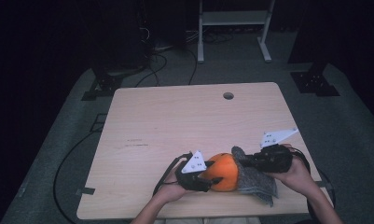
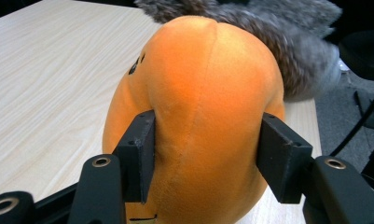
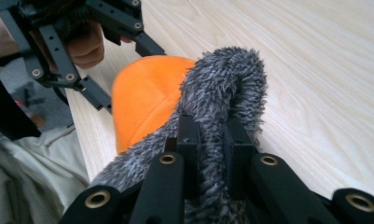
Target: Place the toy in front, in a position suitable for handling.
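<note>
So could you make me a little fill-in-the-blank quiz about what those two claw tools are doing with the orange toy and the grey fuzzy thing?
1. The left gripper has its jaws pressed on either side of the ______ plush toy.
2. The right gripper is shut on a fold of the fuzzy ______ cloth.
3. Toy and cloth sit at the near edge of a light ______ table.
4. Near the table's far edge there is a small round ______.

Missing words: orange; grey; wooden; hole

Orange toy (image 2: 198, 116): smooth matt plush; grey cloth (image 3: 222, 93): shaggy, furry; table (image 1: 184, 121): pale matt wood grain.
</note>
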`<state>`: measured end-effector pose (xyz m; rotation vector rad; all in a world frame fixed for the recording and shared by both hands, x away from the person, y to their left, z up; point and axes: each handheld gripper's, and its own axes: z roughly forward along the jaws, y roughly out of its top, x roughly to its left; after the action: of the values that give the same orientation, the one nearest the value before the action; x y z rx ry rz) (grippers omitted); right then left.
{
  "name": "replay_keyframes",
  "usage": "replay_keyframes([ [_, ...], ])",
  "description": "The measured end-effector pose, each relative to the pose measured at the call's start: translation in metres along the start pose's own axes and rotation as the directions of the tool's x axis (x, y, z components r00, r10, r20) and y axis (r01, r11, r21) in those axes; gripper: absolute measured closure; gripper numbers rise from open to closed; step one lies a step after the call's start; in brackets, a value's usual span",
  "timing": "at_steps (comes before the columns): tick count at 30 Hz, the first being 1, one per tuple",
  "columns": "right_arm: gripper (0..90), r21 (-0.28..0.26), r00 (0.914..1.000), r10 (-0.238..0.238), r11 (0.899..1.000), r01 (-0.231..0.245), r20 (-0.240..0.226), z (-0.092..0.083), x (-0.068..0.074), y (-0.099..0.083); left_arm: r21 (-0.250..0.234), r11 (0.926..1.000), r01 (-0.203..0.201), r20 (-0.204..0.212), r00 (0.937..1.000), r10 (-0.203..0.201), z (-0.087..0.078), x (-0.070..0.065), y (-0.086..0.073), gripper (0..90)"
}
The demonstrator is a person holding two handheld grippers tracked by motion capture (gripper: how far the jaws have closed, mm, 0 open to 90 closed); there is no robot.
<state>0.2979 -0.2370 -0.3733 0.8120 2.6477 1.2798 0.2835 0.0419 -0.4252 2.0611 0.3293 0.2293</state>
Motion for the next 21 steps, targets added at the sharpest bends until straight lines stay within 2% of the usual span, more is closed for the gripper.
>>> replay_keyframes([
  [3,79.8,0.001,0.9981,-0.057,0.998,0.057,0.021,-0.003,0.012,0.007,0.018,0.9993,-0.033,-0.047,0.9983,0.033,0.002,-0.006,0.012,43.7],
  [7,79.7,-0.008,0.9932,-0.116,0.993,0.116,0.010,-0.004,0.027,0.024,0.055,0.9950,-0.083,-0.103,0.9907,0.088,0.004,-0.013,0.025,43.7],
  [11,79.6,-0.014,0.9880,-0.154,0.988,0.154,-0.012,0.005,0.039,0.040,0.073,0.9935,-0.087,-0.136,0.9859,0.097,0.002,-0.012,0.029,44.0],
  [12,79.6,-0.013,0.9877,-0.156,0.988,0.156,-0.007,0.009,0.038,0.042,0.075,0.9936,-0.084,-0.144,0.9850,0.094,0.001,-0.012,0.027,44.0],
  [15,79.4,0.017,0.9915,-0.128,0.992,0.128,0.022,0.018,0.026,0.038,0.064,0.9959,-0.065,-0.126,0.9894,0.072,0.000,-0.006,0.019,43.4],
  [16,79.4,0.012,0.9944,-0.105,0.994,0.105,0.006,0.019,0.021,0.034,0.046,0.9970,-0.063,-0.113,0.9913,0.068,0.000,-0.004,0.016,41.8],
  [17,79.5,-0.006,0.9968,-0.077,0.997,0.077,-0.019,0.019,0.016,0.030,0.029,0.9973,-0.068,-0.103,0.9921,0.071,0.000,-0.002,0.014,38.0],
  [19,79.4,-0.009,0.9977,-0.067,0.998,0.067,-0.007,0.017,0.013,0.025,-0.006,0.9988,-0.049,-0.085,0.9952,0.048,0.001,0.004,0.010,26.8],
  [21,79.3,-0.001,0.9983,-0.058,0.998,0.058,-0.001,0.014,0.010,0.020,-0.004,0.9992,-0.040,-0.078,0.9961,0.040,0.000,0.012,0.006,16.5],
])
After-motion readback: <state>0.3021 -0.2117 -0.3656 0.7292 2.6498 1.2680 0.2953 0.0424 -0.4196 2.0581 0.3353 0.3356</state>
